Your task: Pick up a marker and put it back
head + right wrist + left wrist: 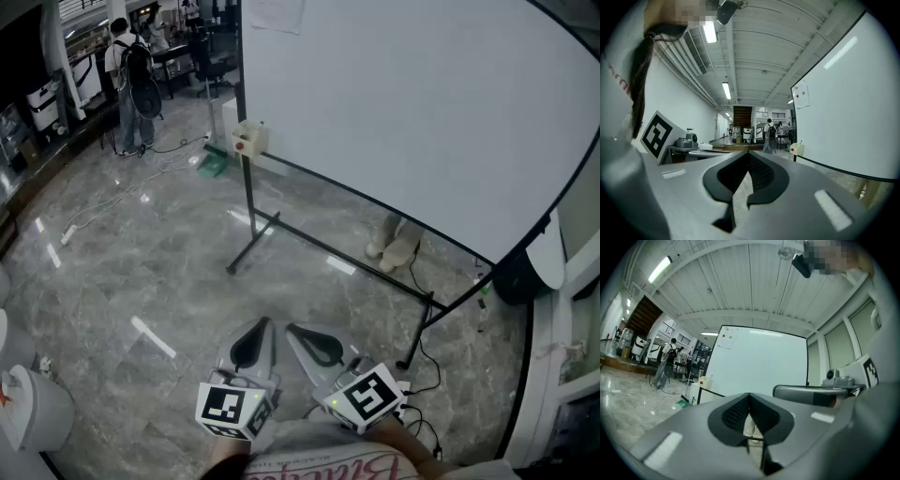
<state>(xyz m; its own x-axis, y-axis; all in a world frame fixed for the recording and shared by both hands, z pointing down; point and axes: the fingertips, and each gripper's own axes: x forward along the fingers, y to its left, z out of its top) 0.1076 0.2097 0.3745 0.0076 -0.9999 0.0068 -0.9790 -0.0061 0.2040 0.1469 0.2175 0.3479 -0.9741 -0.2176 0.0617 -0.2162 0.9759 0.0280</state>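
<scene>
The left gripper [251,345] and right gripper [317,347] are hanging clenched, empty. Pickup is not yet beginning; next is reaching the box [250,139] ahead-left, possibly holding markers.

Bright ceiling tube lights [709,32] at eleven o'clock glare, the glossy floor [141,281] reflects streaks, and fisheye edges darken.

whiteboard [412,112]: big, white, on black stand, at 1 o'clock
person [131,80]: far off at 10 o'clock, black backpack
floor [141,272]: grey, shiny stone
shoes [394,246]: pale, under the whiteboard
</scene>
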